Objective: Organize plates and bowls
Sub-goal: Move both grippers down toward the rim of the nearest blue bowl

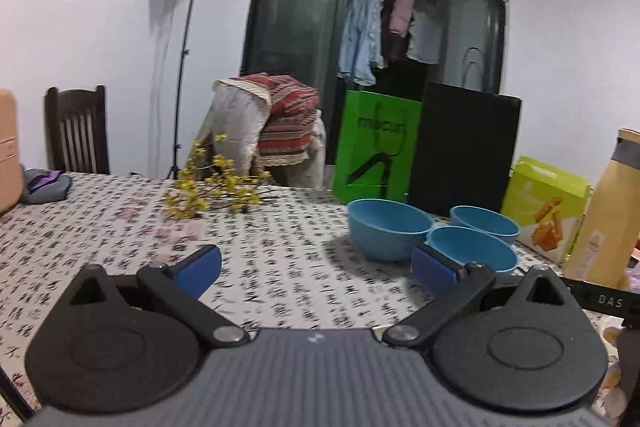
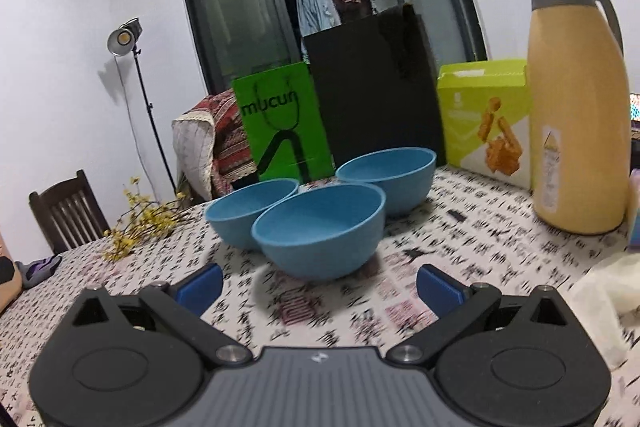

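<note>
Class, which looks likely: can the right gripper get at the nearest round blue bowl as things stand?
Probably yes. The right gripper is open and empty, the nearest round blue bowl sits straight ahead, and only bare patterned tablecloth lies between them.

A tan thermos jug (image 2: 576, 99) stands beside a lime box (image 2: 486, 119), black panel (image 2: 376, 87), green bag (image 2: 284, 123); yellow sprigs (image 1: 208, 187), perhaps flowers, lie on the patterned surface (image 1: 260, 247).

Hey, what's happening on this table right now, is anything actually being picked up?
Nothing is held yet. Both handheld grippers are open and empty above the patterned tablecloth. The right gripper faces the nearest of three blue bowls, which sit clustered upright in front of a green bag and a black board. The left gripper is off to their left side. A yellow thermos jug stands to the right.
</note>
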Tool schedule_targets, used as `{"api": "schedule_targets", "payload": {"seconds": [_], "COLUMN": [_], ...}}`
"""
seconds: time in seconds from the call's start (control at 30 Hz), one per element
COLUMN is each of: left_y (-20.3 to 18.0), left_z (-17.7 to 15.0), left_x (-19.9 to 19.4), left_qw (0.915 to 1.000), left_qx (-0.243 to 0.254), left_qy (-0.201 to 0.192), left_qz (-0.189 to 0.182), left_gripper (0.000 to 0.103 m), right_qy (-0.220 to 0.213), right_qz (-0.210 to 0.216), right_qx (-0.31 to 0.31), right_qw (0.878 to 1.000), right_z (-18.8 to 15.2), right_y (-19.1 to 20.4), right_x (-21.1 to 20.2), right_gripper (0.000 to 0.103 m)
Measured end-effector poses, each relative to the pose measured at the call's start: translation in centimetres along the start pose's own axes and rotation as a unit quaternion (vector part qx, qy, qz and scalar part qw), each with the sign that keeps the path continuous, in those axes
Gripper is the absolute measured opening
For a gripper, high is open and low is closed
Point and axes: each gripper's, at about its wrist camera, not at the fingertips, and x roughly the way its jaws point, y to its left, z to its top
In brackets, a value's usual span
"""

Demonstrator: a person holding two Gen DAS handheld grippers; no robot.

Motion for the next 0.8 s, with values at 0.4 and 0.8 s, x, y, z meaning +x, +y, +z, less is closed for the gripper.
{"api": "schedule_targets", "payload": {"seconds": [0.4,0.8], "left_y": [-4.0,-8.3], "left_z": [1.9,3.9], "left_x": [3.6,6.8], "left_qw": [0.9973,0.996], "left_qx": [0.01,0.03], "left_qy": [0.061,0.07], "left_qz": [-0.04,-0.047], "left_gripper": [0.103,0.103], "right_qy": [-0.002,-0.014], "right_qz": [-0.01,-0.031], "right_qx": [0.003,0.001], "right_qw": [1.0,0.999], "right_z": [3.1,6.2], "right_y": [-2.5,-4.3], "right_x": [0.4,1.4], "right_gripper": [0.103,0.103]}}
